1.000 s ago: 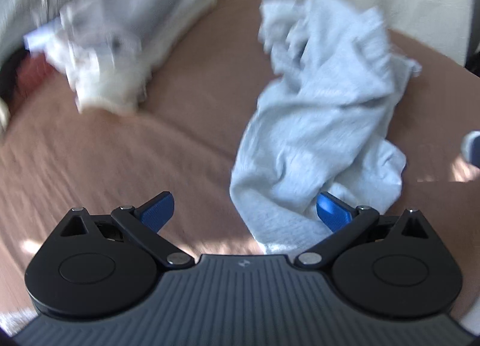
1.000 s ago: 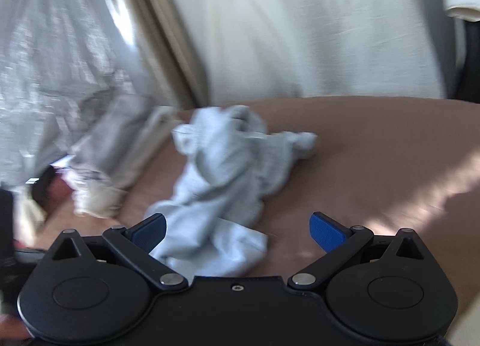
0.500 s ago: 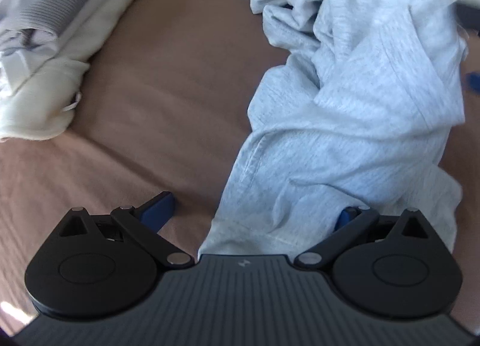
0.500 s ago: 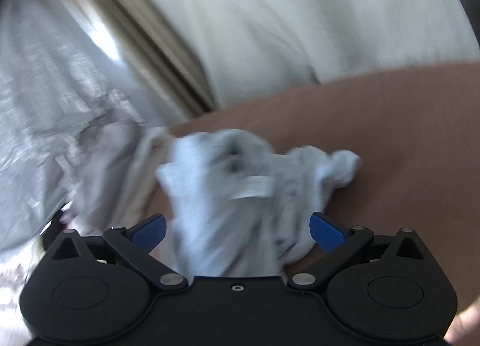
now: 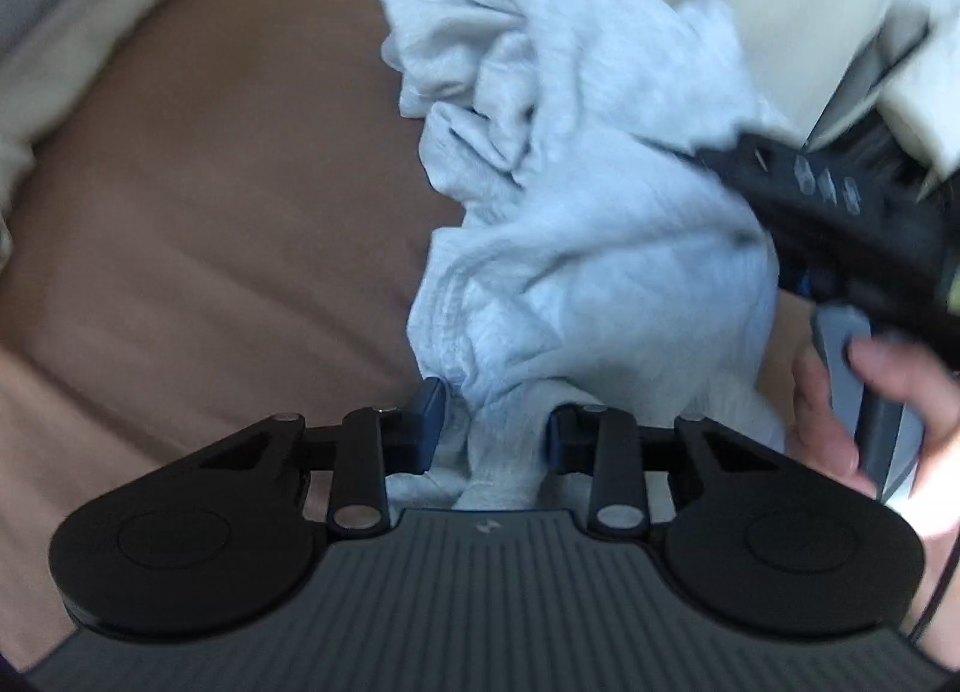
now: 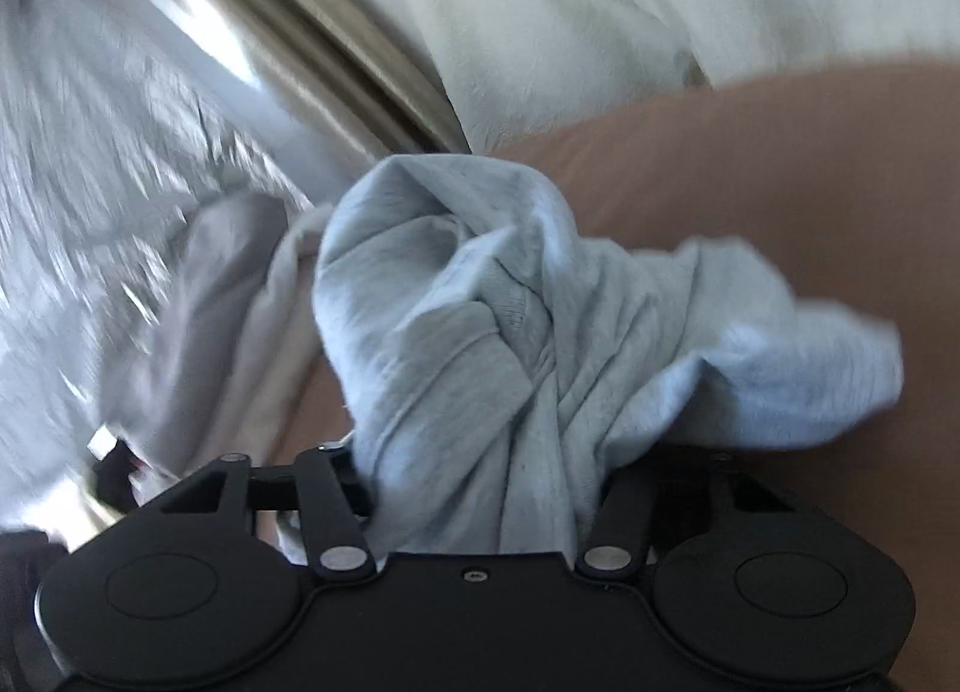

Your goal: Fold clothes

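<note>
Count: one crumpled light-grey garment (image 5: 600, 224) on one brown bedsheet (image 5: 210, 200). Two grippers: left gripper (image 5: 489, 428), right gripper (image 6: 480, 488). One bare hand (image 5: 870, 410). One stack of folded clothes (image 6: 222, 320), piece count unclear.

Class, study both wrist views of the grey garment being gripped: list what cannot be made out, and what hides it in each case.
- Right gripper pads: right wrist view, buried in the garment; contact unclear.
- Garment type: both views, too crumpled to tell.
- Folded pile: right wrist view, motion-blurred.
- Left gripper right pad: left wrist view, mostly covered by cloth.
- Hand: left wrist view, cut by the edge.
</note>
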A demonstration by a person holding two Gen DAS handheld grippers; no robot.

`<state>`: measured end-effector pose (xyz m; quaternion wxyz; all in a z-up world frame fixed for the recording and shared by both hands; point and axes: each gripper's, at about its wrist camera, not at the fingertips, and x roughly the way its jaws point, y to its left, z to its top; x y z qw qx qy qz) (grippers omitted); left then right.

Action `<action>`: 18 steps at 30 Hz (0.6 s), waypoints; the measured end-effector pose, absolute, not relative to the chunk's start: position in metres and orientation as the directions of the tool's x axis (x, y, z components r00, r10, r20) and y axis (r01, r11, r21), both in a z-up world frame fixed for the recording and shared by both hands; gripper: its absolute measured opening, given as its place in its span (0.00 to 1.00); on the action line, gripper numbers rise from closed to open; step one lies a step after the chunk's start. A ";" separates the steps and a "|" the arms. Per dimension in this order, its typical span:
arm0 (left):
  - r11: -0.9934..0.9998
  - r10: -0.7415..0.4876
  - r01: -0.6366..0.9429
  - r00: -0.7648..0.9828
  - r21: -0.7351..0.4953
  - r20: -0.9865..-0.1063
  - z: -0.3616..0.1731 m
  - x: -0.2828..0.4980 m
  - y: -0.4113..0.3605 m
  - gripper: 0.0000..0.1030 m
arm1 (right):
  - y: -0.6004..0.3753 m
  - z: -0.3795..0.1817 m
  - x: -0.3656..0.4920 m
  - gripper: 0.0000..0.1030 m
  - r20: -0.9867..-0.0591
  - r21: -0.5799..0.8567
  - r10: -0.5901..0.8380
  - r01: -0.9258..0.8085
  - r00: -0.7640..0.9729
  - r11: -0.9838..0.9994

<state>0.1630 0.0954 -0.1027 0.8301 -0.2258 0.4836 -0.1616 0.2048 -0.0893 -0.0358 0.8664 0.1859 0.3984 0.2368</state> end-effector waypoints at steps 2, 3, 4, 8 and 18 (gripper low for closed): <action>0.819 -0.530 0.097 0.506 -0.565 -0.681 -0.093 0.157 0.091 0.23 | -0.079 -0.008 0.200 0.48 -0.635 0.390 0.506 -0.323 0.583 0.862; 0.809 -0.549 0.137 0.525 -0.572 -0.651 -0.084 0.150 0.085 0.23 | -0.074 0.009 0.195 0.46 -0.645 0.321 0.474 -0.350 0.600 0.880; 0.795 -0.575 0.190 0.541 -0.577 -0.614 -0.072 0.140 0.078 0.23 | -0.066 0.033 0.183 0.46 -0.649 0.227 0.435 -0.387 0.624 0.894; 0.720 -0.674 0.381 0.584 -0.579 -0.453 -0.032 0.091 0.060 0.23 | -0.052 0.123 0.137 0.44 -0.625 -0.061 0.349 -0.490 0.698 0.870; 0.734 -0.679 0.538 0.591 -0.415 -0.435 0.095 0.056 -0.036 0.17 | -0.142 0.242 0.039 0.45 -0.531 -0.430 0.085 -0.354 0.843 0.830</action>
